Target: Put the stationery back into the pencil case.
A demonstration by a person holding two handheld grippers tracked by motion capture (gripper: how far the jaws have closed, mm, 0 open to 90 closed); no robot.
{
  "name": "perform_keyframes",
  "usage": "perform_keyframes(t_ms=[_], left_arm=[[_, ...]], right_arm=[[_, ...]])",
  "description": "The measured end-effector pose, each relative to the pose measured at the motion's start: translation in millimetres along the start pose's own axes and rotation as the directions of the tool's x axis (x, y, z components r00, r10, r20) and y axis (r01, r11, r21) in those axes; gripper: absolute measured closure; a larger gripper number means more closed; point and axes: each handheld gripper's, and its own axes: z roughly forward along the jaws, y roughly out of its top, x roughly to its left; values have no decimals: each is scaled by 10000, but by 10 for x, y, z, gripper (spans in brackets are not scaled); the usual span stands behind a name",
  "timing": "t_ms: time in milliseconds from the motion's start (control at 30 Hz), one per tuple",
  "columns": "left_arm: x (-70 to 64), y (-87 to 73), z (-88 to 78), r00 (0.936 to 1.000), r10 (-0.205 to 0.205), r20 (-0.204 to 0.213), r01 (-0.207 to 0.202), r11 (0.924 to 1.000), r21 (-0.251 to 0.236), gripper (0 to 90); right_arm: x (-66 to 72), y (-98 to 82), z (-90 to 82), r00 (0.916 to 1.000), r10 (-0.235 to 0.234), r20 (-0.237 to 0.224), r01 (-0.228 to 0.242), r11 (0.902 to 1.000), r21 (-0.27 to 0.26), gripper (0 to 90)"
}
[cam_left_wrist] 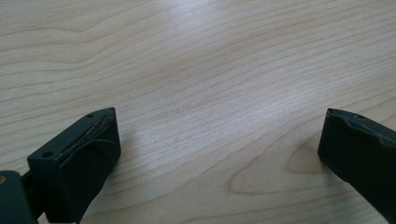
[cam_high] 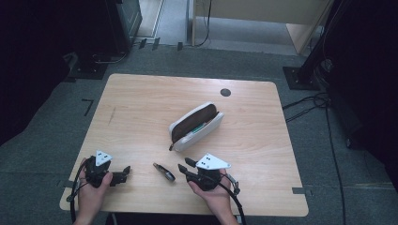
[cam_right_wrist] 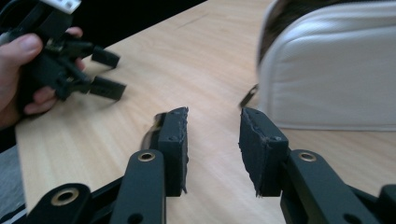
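Pen lies on the worktop just beside the right gripper — fingers parted, empty — near the white pencil case; left gripper fingers wide open.

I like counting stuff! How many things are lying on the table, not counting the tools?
2. A white pencil case lies open near the middle; a small dark object lies by the near edge, between the two tools. More may hide inside the case.
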Motion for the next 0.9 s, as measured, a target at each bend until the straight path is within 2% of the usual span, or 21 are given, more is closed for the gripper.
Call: perform_keyframes(t_ms=[367,533,567,733,900], left_arm=[[0,0,0,10000,-1,1,1,10000,-2,0],[0,0,0,10000,1,0,-1,10000,0,0],[0,0,0,10000,0,0,0,10000,-2,0],[0,0,0,10000,1,1,-1,10000,-1,0],[0,0,0,10000,3,0,-3,10000,0,0]], right_arm=[[196,-132,156,9973,-143,-724,169,9992,358,609],[237,-172,203,9965,-284,-783,327,9979,554,601],[261,-197,229,9974,-364,-619,408,9967,708,599],[274,-248,286,9983,-312,-495,363,9935,1074,598],[301,-270,308,9979,-540,-345,578,9912,1195,624]])
